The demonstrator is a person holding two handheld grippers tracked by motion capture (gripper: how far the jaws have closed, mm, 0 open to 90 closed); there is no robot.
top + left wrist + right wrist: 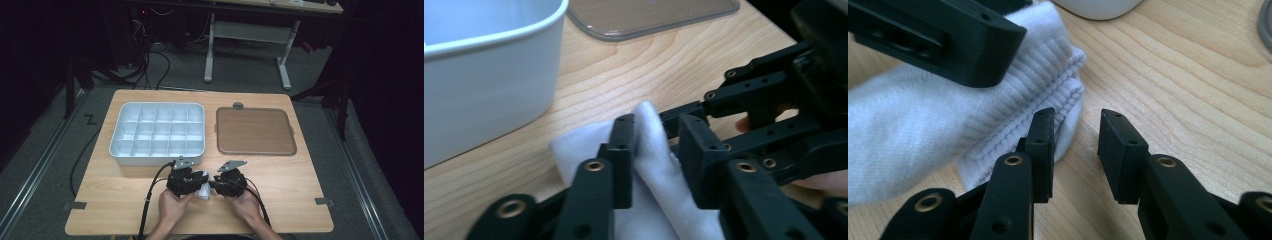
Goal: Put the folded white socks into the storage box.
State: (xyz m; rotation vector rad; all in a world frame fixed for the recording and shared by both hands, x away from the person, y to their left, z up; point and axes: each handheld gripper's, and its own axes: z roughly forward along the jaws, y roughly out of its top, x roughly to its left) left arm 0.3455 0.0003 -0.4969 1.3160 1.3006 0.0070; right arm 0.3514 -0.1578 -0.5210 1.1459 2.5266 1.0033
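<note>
A white ribbed sock [203, 192] lies bunched on the wooden table near its front edge, between my two grippers. My left gripper [201, 176] points right at it. In the left gripper view a fold of the sock [655, 165] stands between the parted jaws of that gripper [656, 136], resting against the left pad [623, 145], with no squeeze visible. My right gripper [214, 184] points left. Its jaws [1075, 136] stand apart over bare wood, with the sock's ribbed cuff [1013, 107] just outside the left pad. A jaw of the left gripper [948, 35] rests over the sock there.
A white tray [156, 159] divided into several compartments sits behind the grippers at the left. Right of it lies a flat brown lid [255, 131] with a clear rim, and a small grey disc [238, 105] behind that. Bare wood stretches to both sides of the hands.
</note>
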